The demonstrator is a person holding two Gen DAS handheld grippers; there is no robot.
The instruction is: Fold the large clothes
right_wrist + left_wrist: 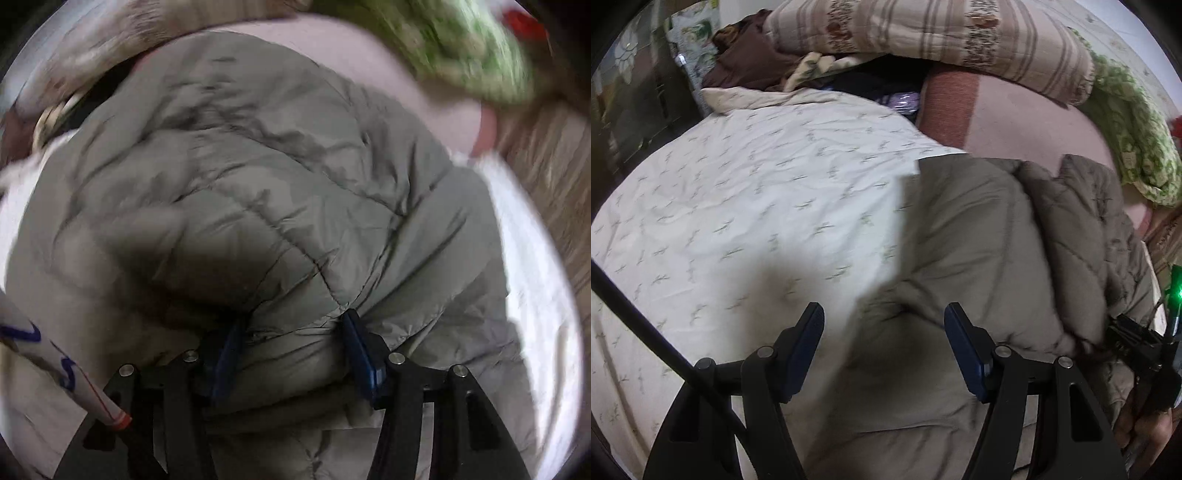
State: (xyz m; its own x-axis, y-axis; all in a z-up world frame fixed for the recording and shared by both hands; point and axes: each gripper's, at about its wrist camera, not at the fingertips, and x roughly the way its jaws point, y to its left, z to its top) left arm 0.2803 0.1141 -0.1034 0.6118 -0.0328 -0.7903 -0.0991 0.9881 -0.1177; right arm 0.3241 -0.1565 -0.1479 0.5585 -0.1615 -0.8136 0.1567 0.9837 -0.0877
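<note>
A large grey-brown quilted puffer jacket (979, 240) lies on a bed covered by a white sheet (738, 192) with small leaf prints. My left gripper (882, 314) is open and empty, hovering over the jacket's left edge. In the right wrist view the jacket (258, 177) fills most of the frame. My right gripper (291, 325) has a thick bunched fold of the jacket between its blue pads (356, 350), jaws still wide apart. The right gripper also shows at the right edge of the left wrist view (1137, 343), at the jacket's right side.
A striped quilt (942, 40), brown clothes (746, 59) and a pink blanket (1015, 122) are piled at the back of the bed. A green patterned cover (1126, 122) lies at the back right. A black cable (646, 325) crosses the lower left. Wooden floor (546, 166) lies to the right.
</note>
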